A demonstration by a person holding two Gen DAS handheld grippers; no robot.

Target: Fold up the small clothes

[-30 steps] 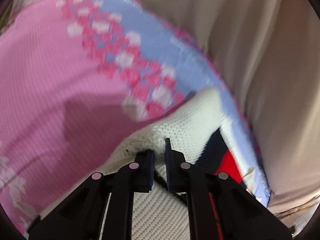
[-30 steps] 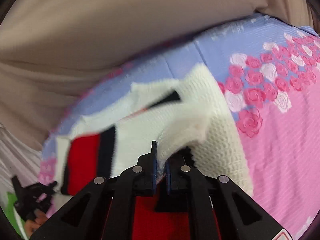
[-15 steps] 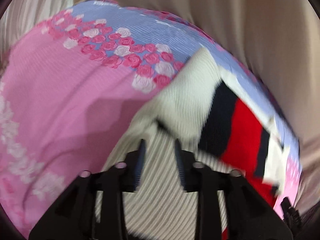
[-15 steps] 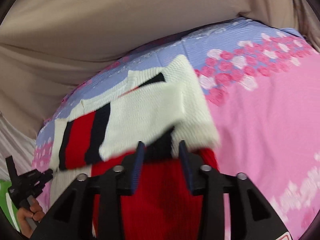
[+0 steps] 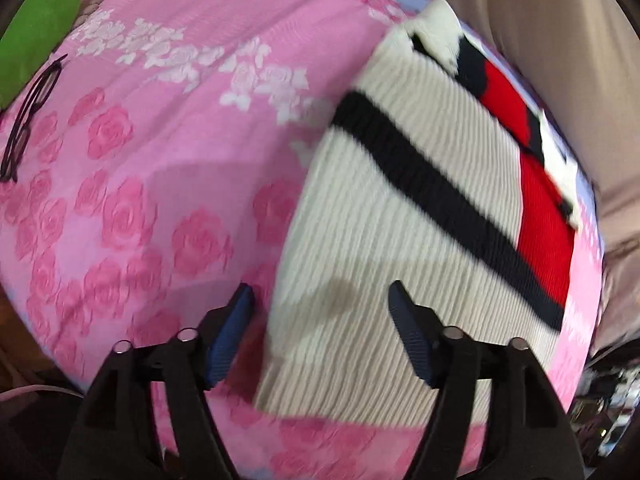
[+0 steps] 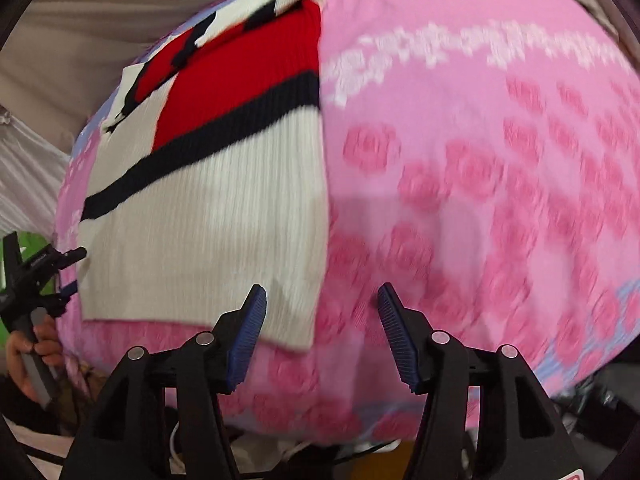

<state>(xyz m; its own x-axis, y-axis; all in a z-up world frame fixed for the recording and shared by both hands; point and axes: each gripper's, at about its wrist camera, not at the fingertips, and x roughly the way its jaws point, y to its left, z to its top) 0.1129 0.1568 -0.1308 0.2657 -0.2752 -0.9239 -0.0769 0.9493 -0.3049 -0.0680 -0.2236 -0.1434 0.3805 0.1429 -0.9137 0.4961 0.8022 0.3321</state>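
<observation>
While both tongs hang parted over the bed, nothing sits between their pads — my left tongs [image 5: 320, 336] and right tongs [image 6: 320, 334] have just been opening, and the knit has dropped free. Left to right, I see eyeglasses [image 5: 28, 116] near the pink rose bedsheet's [image 5: 140, 200] far left, then the white, navy and red striped sweater [image 5: 400, 220] lying flat, sleeves tucked over its upper part. My worry: ribbed knit is springy, so a sleeve could slide back out; a low tongs tip could snag the hem [image 6: 192, 320] and drag the fold crooked.
</observation>
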